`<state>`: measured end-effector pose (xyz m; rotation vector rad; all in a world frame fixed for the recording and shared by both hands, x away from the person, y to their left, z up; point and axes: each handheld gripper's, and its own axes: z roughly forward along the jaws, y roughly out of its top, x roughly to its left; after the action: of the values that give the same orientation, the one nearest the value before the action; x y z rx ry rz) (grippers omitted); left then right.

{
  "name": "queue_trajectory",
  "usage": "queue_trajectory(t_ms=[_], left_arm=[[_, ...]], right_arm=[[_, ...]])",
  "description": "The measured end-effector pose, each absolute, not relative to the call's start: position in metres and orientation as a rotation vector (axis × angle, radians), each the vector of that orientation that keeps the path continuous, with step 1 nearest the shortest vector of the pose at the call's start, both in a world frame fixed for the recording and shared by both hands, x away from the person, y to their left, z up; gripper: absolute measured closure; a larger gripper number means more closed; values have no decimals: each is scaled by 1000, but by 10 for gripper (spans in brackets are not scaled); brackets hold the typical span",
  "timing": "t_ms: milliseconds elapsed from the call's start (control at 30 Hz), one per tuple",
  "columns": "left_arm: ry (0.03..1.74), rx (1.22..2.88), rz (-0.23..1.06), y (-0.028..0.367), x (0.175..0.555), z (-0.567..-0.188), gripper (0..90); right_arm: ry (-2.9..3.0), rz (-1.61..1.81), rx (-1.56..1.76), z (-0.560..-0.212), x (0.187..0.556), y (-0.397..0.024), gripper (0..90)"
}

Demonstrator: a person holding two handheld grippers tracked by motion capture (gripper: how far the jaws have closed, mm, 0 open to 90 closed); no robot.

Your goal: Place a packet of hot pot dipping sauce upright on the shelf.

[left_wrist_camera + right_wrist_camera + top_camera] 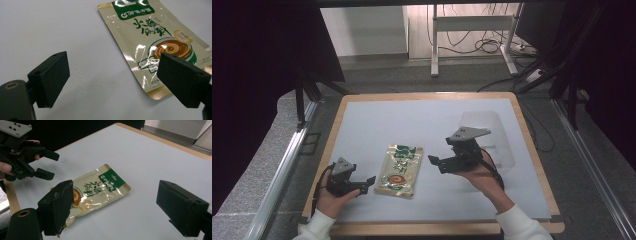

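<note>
While the sauce pouch [400,170] lies flat and untouched on the white table mat [412,120], we judge the pick-up has not begun. Our left gripper [368,183] sits just beside the pouch's lower left corner, jaws spread wide with nothing between them. Our right gripper [434,163] hovers near the pouch's right edge, jaws likewise wide and empty. A clear plastic container [492,135] stands beyond the pouch's right side. Closing on the pouch and lifting it are left.

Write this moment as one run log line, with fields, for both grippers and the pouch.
left gripper: open, beside pouch | right gripper: open, above table | sauce pouch: flat on table, untouched
</note>
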<state>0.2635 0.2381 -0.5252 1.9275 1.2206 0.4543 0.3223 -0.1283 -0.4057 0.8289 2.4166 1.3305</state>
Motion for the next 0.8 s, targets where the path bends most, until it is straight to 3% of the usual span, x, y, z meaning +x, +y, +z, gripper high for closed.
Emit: queue_trajectory(t_ms=[367, 800], left_arm=[[1218, 1925, 459, 238, 264, -525, 108], [1208, 1933, 462, 239, 264, -525, 108]], right_arm=[[2438, 1306, 805, -407, 338, -113, 167], [2524, 1243, 883, -433, 374, -90, 167]])
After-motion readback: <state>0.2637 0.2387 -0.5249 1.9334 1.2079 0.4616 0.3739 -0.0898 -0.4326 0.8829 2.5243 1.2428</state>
